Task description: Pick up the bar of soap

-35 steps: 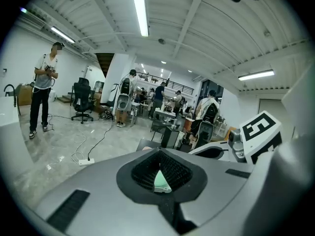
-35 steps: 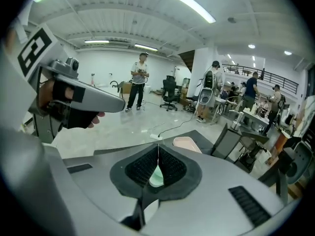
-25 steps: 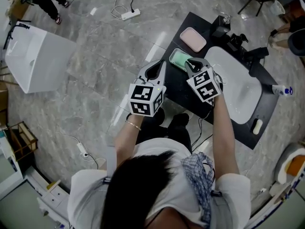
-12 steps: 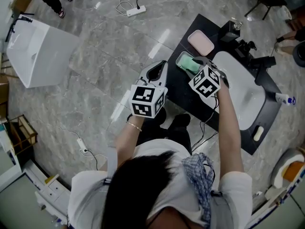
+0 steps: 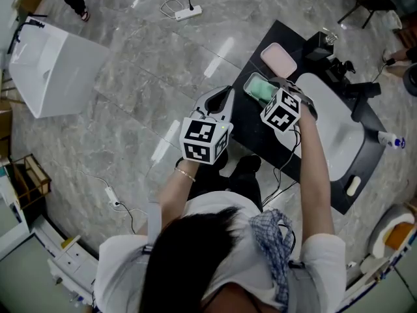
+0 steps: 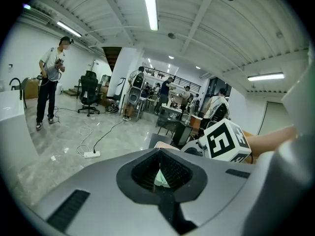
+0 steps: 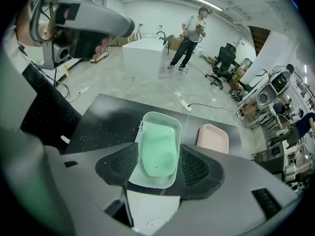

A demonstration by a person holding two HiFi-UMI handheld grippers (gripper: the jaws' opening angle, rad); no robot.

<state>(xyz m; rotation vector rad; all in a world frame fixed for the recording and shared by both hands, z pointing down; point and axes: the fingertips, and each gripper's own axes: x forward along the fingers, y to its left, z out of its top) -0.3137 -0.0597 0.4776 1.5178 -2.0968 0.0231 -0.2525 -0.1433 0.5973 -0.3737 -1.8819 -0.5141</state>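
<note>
Two tongs in my hands, left tongs (image 6: pixel 160 156) pressed together, right tongs (image 7: pixel 158 167) just spreading, flanking soap (image 7: pixel 158 146) in dish (image 7: pixel 163 116) at worktop (image 7: pixel 98 119) edge

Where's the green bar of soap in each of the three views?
Head view: the soap lies upper middle, in its dish on the black counter.
Left gripper view: only a pale green sliver shows low centre; whether it is the soap cannot be told.
Right gripper view: the soap is at centre, in the dish.
Shared landmark: the pink dish, beside it in the head and right gripper views.
</note>
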